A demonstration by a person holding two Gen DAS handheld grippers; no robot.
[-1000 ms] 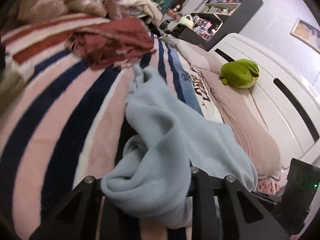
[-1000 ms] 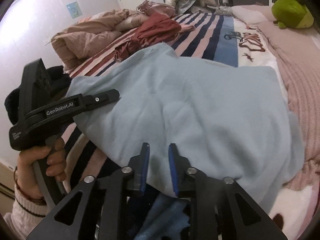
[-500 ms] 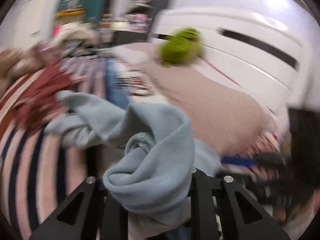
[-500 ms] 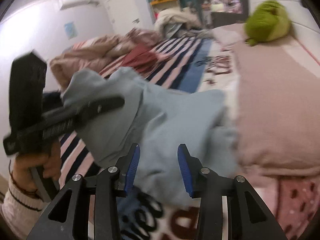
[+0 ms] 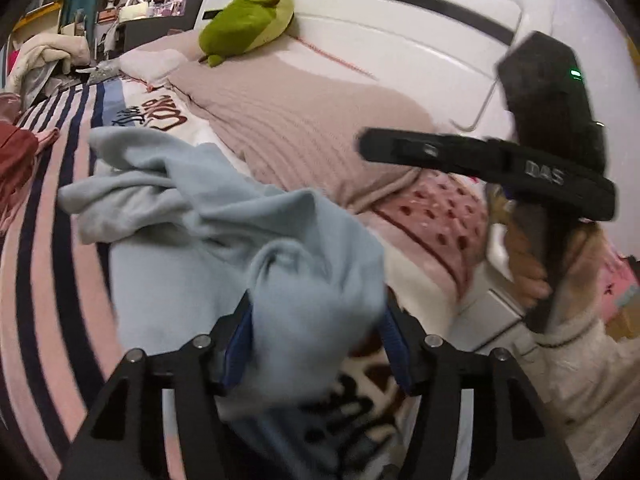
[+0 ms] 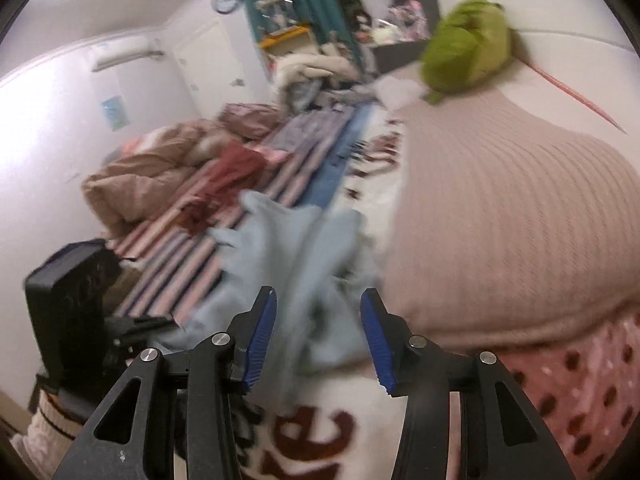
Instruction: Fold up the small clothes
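Observation:
A light blue garment [image 5: 208, 224] lies crumpled on the striped bedspread [image 5: 36, 264]. A thick bunch of it sits between the wide-apart blue pads of my left gripper [image 5: 316, 340]; the frames do not show whether the pads press on it. In the right wrist view the same garment [image 6: 288, 248] lies ahead, blurred. My right gripper [image 6: 316, 340] is open and empty, just in front of the cloth. It also shows in the left wrist view [image 5: 480, 164], held up at the right.
A pink knitted pillow [image 6: 500, 216] lies right of the garment, with a green plush toy [image 6: 464, 48] behind it. A dark red garment [image 6: 228, 176] and a brown duvet [image 6: 136, 176] lie further back left. A white headboard [image 5: 400, 40] stands at the right.
My right gripper opened, let go of the blue garment and pulled back. The garment dropped from spread out into a crumpled heap. My left gripper swung right and its jaws widened.

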